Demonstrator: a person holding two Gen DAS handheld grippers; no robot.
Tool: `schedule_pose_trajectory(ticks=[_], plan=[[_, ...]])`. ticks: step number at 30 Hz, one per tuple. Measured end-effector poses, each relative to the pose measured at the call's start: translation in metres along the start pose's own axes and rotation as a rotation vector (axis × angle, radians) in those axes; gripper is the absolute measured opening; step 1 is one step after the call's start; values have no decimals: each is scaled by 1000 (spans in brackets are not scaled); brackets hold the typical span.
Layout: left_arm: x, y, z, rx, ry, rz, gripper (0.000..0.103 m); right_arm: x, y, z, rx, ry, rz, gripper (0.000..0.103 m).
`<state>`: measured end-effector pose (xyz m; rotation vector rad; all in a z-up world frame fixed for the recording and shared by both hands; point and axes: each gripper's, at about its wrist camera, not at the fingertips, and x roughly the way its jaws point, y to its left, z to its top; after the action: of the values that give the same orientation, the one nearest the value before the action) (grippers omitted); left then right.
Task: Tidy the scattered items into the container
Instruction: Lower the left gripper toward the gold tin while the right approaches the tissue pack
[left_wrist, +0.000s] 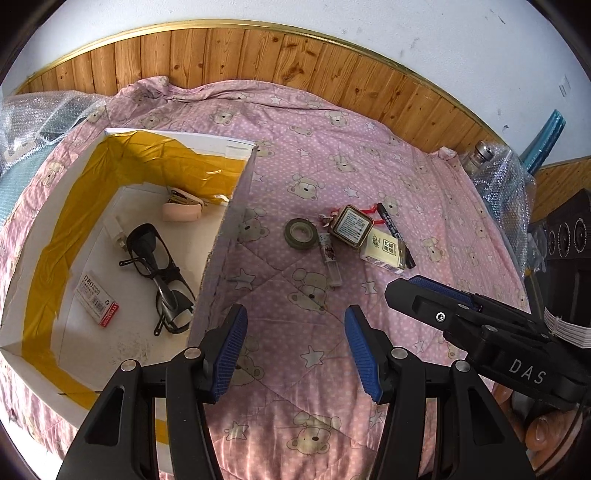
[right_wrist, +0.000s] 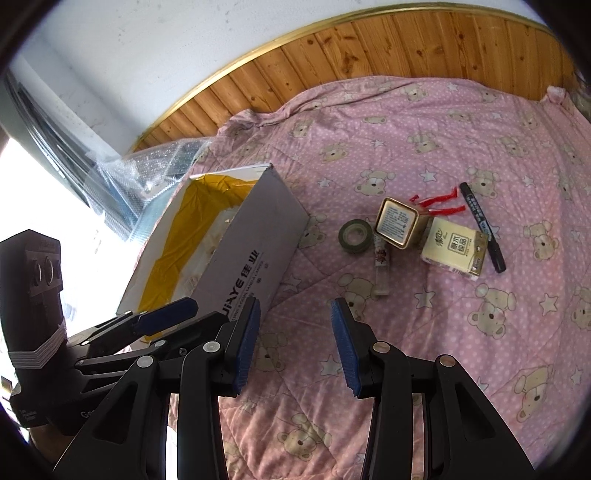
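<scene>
Looking through the left wrist view first, we see the left gripper (left_wrist: 295, 345) with its jaws apart and empty above the quilted pink bedspread (left_wrist: 369, 155), just right of the cardboard box (left_wrist: 44, 258). Inside the box lie dark glasses (left_wrist: 159, 273), a small white packet (left_wrist: 96, 298) and a pale stapler-like thing (left_wrist: 183, 208). Farther off, still loose on the bed, sit a tape roll (left_wrist: 300, 232), a clear slim tube (left_wrist: 330, 263), a square tin (left_wrist: 352, 226), a soft tissue pack (left_wrist: 386, 253) and a black marker (left_wrist: 395, 232).

From the right wrist view, the right gripper (right_wrist: 294, 341) also has its jaws apart, holding nothing, nearest the tube (right_wrist: 380, 271) and tape roll (right_wrist: 355, 236). We judge the tube the next pick: being smooth and round, it wants a squeeze across its width at mid-length. The quilt gives, so we would press down a little.
</scene>
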<state>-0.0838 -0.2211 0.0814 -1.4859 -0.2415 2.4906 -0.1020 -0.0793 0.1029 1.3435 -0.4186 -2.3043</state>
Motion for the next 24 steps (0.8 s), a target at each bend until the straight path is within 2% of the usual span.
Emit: schedule_pose_trajectory(ticks=[13, 24], plan=[[34, -31, 11, 37, 52, -5, 56, -2, -52, 6, 79, 2, -15, 44], [78, -49, 28, 63, 115, -4, 56, 12, -101, 13, 156, 21, -36, 44]])
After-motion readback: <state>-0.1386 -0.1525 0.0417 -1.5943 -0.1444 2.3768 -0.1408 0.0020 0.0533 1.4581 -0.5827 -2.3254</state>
